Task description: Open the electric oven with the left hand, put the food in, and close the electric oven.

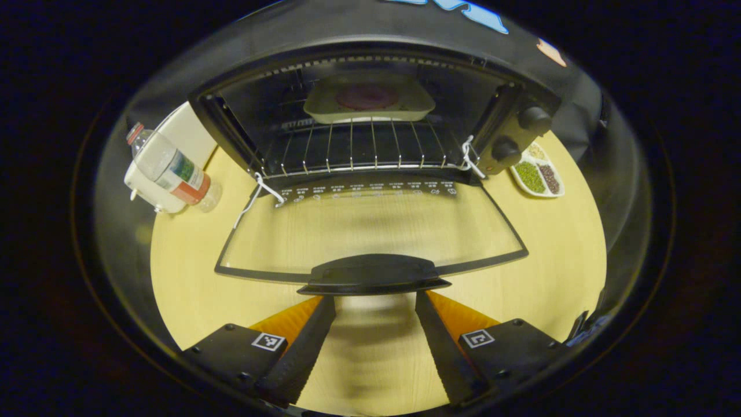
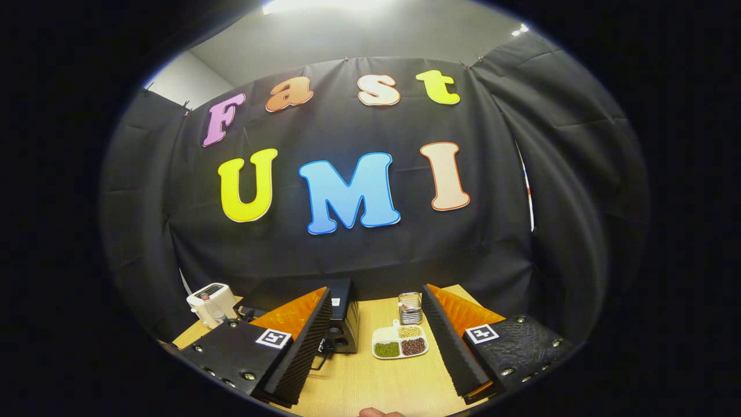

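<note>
In the left gripper view, the electric oven (image 1: pixel 370 110) stands at the far side of the wooden table (image 1: pixel 191 278) with its glass door (image 1: pixel 370 231) folded down flat toward the camera. The door's black handle (image 1: pixel 373 275) lies just beyond the tips of the left gripper (image 1: pixel 375 304), whose jaws are spread apart with nothing between them; whether the tips touch the handle cannot be told. Inside the oven, a pale dish with dark reddish food (image 1: pixel 368 98) sits on the wire rack (image 1: pixel 353 147), toward the back. White ties (image 1: pixel 260 194) hang at both door hinges, and two round knobs (image 1: pixel 520 134) sit on the oven's right panel. To the left of the oven a plastic water bottle (image 1: pixel 171 171) leans against a white appliance (image 1: pixel 151 194); to the right lies a divided dish of beans (image 1: pixel 537 174). In the right gripper view, the right gripper (image 2: pixel 375 341) is raised above the table, jaws wide and empty, facing the booth wall, with the beans dish and a small metal basket (image 2: pixel 410 308) between its fingers, farther off.
</note>
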